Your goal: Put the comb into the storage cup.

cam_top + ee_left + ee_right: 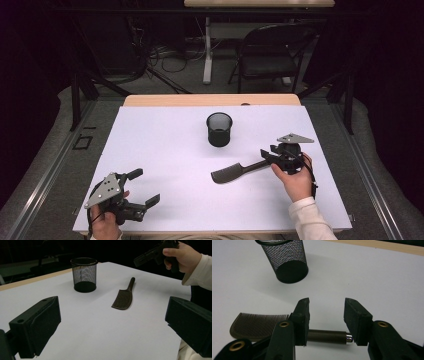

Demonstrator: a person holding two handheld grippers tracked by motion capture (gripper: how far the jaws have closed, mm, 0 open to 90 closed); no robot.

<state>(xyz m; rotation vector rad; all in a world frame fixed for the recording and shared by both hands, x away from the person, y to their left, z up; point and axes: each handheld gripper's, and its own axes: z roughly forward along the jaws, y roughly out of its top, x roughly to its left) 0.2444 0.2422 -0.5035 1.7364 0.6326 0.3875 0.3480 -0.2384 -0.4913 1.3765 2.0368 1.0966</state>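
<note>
Comb (259, 326) was dark brown with fine ribbed teeth, silver cap at handle end. Cup (219, 129) was black wire mesh, solid black base. Table (165, 150) was plain white with a tan wood edge. Grippers were black, brass-coloured rivets; sleeve (312, 220) was cream.

comb (231, 173) on table (165, 145), before mesh cup (219, 129)

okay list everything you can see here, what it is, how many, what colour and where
mesh cup: 1, black, upright, far middle of the table
comb: 1, dark brown, flat on the table, handle between the right jaws
table: 1, white top with a wooden far edge
chair: 1, black, on the floor beyond the table
left hand-held gripper: 1, black, open, near left corner
right hand-held gripper: 1, black, open, astride the comb handle
</note>
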